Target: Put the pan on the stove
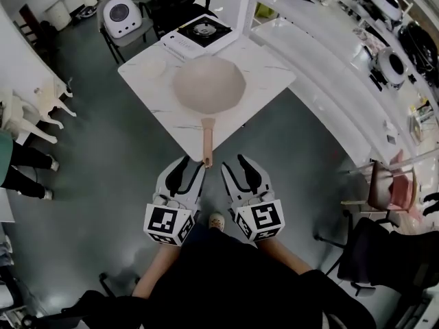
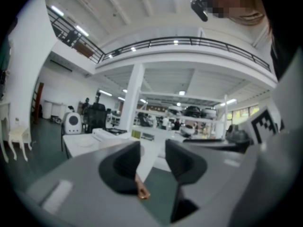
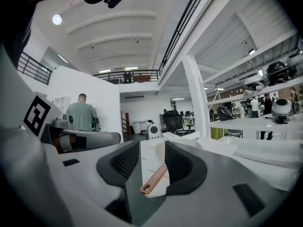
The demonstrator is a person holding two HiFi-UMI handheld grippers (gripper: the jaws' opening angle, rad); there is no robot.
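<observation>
Pan (image 1: 208,84): sitting in the middle of the white table (image 1: 274,74), handle (image 1: 208,139) sticking out past the near corner. Just beyond it, on the far corner, stove (image 1: 199,34). Left gripper (image 1: 189,167) and right gripper (image 1: 237,167) flanking the handle tip, jaws parted, gripping nothing.

Beige pan (image 1: 208,83) upright beside white stove (image 1: 203,31)

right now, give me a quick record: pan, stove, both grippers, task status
pan: mid-table on the white table, handle toward the grippers
stove: far table edge, behind pan, nothing on it
left gripper: open, empty, left of handle end
right gripper: open, empty, right of handle end
task status: pan not yet on stove
</observation>
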